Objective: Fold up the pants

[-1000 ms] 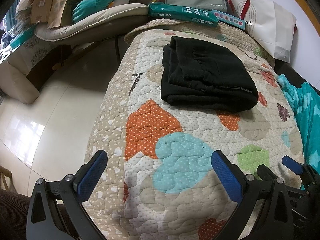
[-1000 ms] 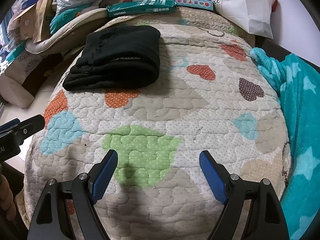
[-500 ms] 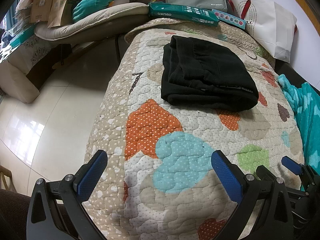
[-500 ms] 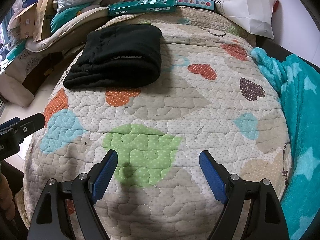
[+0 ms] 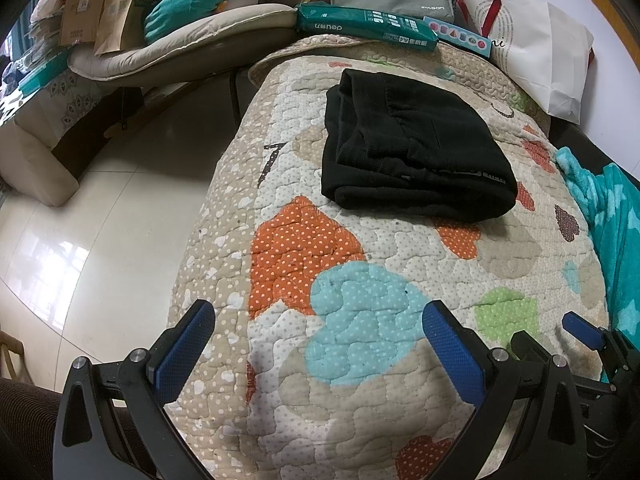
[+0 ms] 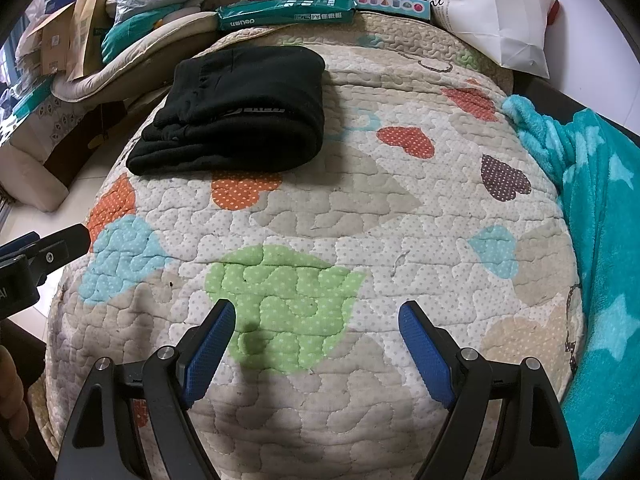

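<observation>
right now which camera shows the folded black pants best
The left wrist view: the folded black fabric pants sit nearer the centre, with stacked layers visible along two sides. The right wrist view shows the pants smaller and further off, mostly the front fold.

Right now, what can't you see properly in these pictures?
- Black pants: both views show a folded bundle; the inner layers are hidden by the top layer.
- White bag: cut off by the right wrist view's top edge.
- Green packet: small print too small, left wrist view.
</observation>
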`<move>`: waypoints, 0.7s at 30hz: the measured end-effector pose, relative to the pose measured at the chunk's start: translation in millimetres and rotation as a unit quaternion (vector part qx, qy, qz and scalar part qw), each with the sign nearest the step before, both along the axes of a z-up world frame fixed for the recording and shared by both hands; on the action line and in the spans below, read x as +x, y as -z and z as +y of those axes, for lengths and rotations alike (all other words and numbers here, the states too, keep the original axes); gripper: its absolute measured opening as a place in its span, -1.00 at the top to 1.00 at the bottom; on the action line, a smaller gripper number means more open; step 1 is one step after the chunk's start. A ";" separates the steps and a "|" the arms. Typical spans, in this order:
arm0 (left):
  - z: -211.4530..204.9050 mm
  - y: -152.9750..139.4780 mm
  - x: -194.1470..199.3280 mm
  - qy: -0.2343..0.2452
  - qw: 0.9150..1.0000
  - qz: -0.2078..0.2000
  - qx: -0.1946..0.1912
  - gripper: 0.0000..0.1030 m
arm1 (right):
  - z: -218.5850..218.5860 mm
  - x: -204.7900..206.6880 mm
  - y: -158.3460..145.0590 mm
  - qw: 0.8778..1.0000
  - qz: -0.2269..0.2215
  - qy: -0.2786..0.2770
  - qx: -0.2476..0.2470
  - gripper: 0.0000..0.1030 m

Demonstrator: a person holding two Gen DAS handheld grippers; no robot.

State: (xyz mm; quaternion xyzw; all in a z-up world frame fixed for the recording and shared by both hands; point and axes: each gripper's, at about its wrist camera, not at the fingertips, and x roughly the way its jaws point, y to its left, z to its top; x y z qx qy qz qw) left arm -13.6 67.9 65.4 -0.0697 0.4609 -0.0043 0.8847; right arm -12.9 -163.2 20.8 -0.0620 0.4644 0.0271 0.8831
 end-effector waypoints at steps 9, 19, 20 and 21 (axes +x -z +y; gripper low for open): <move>-1.0 2.0 -0.4 0.008 1.000 0.004 -0.004 -1.00 | 0.7 0.3 0.0 1.000 0.001 0.001 0.000 -0.70; -6.3 0.1 -1.1 0.019 1.000 0.001 0.007 -1.00 | 0.2 0.5 -0.1 1.000 0.001 0.001 0.000 -0.71; -5.8 0.4 -0.4 0.018 1.000 0.003 0.007 -1.00 | 0.1 1.1 -0.5 1.000 0.002 0.001 -0.001 -0.71; -5.1 1.1 0.5 0.016 1.000 0.006 0.007 -1.00 | -0.9 1.2 -0.5 1.000 0.003 0.001 0.000 -0.71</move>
